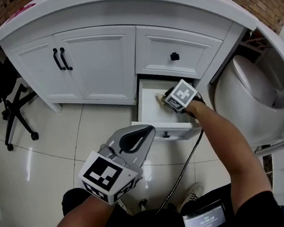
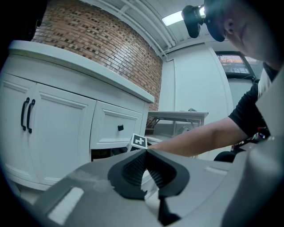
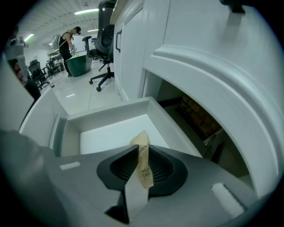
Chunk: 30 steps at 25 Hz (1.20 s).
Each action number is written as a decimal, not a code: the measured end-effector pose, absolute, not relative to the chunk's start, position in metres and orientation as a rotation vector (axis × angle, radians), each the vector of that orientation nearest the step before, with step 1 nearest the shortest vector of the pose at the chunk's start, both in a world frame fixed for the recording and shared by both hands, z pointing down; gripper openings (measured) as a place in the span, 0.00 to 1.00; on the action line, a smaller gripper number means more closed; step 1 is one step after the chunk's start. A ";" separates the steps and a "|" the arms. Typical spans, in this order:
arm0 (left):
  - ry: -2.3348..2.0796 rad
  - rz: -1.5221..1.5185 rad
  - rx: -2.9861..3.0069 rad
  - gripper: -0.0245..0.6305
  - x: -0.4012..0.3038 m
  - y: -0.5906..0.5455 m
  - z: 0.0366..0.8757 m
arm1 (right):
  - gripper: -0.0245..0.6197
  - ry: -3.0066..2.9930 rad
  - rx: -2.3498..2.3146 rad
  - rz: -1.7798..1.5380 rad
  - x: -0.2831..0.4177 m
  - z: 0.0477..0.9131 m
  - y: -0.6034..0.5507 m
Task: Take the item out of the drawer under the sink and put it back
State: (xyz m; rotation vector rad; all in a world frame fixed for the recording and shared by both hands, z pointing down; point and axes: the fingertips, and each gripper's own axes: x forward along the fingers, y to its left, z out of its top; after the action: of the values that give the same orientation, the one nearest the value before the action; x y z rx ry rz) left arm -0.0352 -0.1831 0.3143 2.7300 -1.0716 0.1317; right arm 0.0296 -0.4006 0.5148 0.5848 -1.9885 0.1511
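Note:
The lower drawer (image 1: 148,104) under the sink counter stands pulled open, its white inside showing (image 3: 111,133). My right gripper (image 3: 143,162) is shut on a small beige packet (image 3: 143,167) with printed letters, held over the drawer's inside. In the head view the right gripper (image 1: 166,98) hangs above the drawer with the packet (image 1: 159,99) just showing at its tip. My left gripper (image 1: 136,135) is shut on nothing, held low over the floor in front of the cabinet; its ribbed pads (image 2: 133,168) meet with nothing between them.
A white cabinet with two doors (image 1: 79,66) and black handles (image 1: 62,59) stands left of the drawer. A shut upper drawer with a black knob (image 1: 174,56) sits above. A toilet (image 1: 248,97) is at the right, an office chair base (image 1: 15,115) at the left.

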 end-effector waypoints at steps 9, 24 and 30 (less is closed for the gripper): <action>-1.069 0.152 2.741 0.04 -0.033 -0.179 0.316 | 0.10 -2.037 0.691 0.009 0.038 0.467 -0.393; -1.076 0.144 2.753 0.04 -0.033 -0.172 0.314 | 0.05 -2.533 0.911 0.251 0.046 0.331 -0.274; -1.084 0.107 2.770 0.04 -0.032 -0.166 0.303 | 0.05 -2.703 0.973 0.380 0.064 0.282 -0.204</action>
State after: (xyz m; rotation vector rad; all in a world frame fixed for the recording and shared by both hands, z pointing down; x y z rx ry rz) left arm -0.0324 -0.1662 0.3028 2.7697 -1.0838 0.1070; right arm 0.0635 -0.2035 0.2825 0.9729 -2.7025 0.3803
